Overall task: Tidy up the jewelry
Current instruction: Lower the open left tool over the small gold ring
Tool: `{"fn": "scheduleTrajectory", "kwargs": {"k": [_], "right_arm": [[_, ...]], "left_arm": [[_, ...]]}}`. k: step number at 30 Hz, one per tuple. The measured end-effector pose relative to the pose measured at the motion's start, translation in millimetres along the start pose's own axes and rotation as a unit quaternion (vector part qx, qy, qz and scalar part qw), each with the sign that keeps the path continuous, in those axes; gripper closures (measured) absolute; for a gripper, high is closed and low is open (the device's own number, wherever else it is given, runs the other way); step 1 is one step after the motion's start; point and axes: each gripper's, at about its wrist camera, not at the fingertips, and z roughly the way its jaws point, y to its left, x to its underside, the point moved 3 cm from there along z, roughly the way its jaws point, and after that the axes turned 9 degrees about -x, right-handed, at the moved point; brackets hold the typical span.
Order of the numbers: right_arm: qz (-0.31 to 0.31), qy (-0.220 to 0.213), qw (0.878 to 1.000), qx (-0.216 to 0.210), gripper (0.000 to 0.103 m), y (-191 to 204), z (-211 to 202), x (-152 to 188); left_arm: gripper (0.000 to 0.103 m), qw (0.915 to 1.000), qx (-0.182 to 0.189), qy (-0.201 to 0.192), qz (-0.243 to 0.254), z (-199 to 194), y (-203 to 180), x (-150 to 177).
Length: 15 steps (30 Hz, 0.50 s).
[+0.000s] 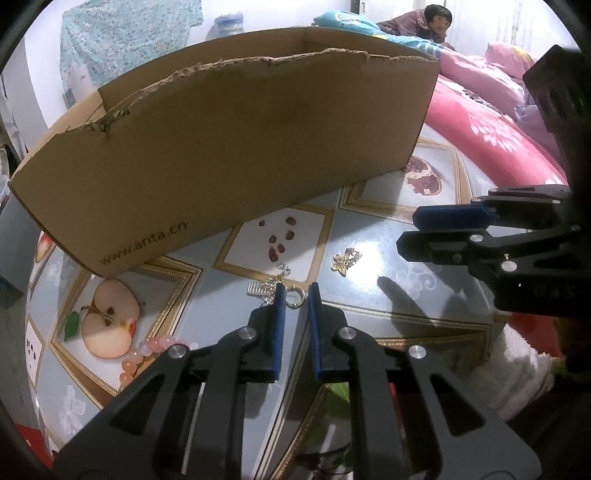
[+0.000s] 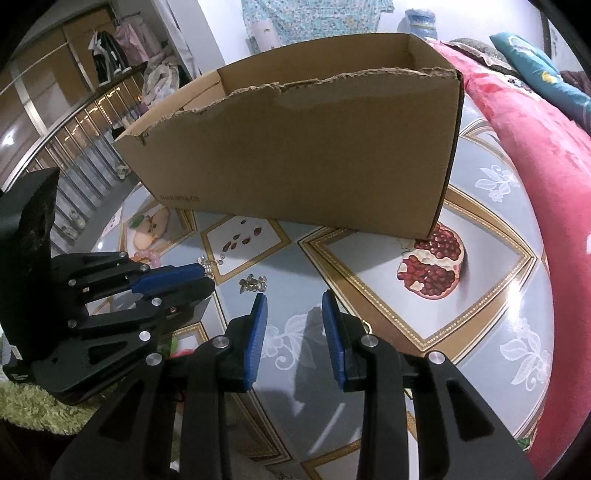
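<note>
A person holds a two-finger gripper in each hand over a tabletop (image 1: 369,229) covered in glossy oilcloth printed with sliced apples, pomegranates and gold-bordered diamonds.

The left gripper (image 1: 296,295) points at a small ring (image 1: 296,296) lying on the tabletop. The ring sits right between its blue fingers (image 1: 279,314), which are narrowly apart, not yet pressing on it as far as can be told. Just left of the ring, touching the left finger's tip, lies a silver chain with a small comb-shaped charm (image 1: 262,289); its length runs away from the fingers toward the box.

The right gripper (image 2: 294,299) hovers with fingers spread apart and nothing between them. A gold butterfly ornament (image 1: 345,258) lies ahead and to its left, between the two grippers, closer to the right one. A pale pink bead bracelet (image 1: 142,356) rests toward the left edge, partly hidden under the left gripper.

An open cardboard box (image 1: 236,147) with a torn front rim stands across the far side of the tabletop, probably where the jewelry goes.

Beyond the right edge is a bed with a pink and red quilt (image 2: 535,147); a person (image 1: 430,22) leans on it in the distance.
</note>
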Motion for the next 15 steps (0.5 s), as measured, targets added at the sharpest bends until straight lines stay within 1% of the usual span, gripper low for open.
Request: {"fn": "scheduleTrajectory", "kwargs": {"k": [2,3,6,7,8,12,15], "right_arm": [[0.002,0.000,1.000,-0.001,0.073,-0.6,0.4,0.3],[0.003,0.000,1.000,-0.002,0.073,-0.6,0.7,0.1],[0.001,-0.002,1.000,-0.003,0.072,-0.4,-0.2,-0.2],[0.000,-0.003,1.000,-0.003,0.072,0.0,-0.5,-0.4],[0.000,-0.003,1.000,-0.004,0.072,0.3,-0.7,-0.6],[-0.001,-0.002,1.000,-0.005,0.072,1.5,0.4,-1.5],[-0.001,-0.001,1.000,-0.007,0.072,2.7,1.7,-1.4]], "left_arm": [[0.092,1.0000,-0.002,-0.002,0.004,0.9,-1.9,-1.4],[0.095,1.0000,-0.002,-0.003,0.003,1.0,-2.0,-1.5],[0.097,1.0000,-0.005,-0.005,0.003,1.0,-3.0,-1.5],[0.101,1.0000,-0.005,-0.005,0.003,0.6,-3.4,-1.4],[0.103,1.0000,-0.004,-0.004,0.003,0.2,-3.7,-1.2],[0.103,1.0000,0.002,-0.001,-0.003,-1.5,-3.0,0.3],[0.103,0.9998,0.015,0.003,-0.010,-4.4,-2.1,1.5]]}}
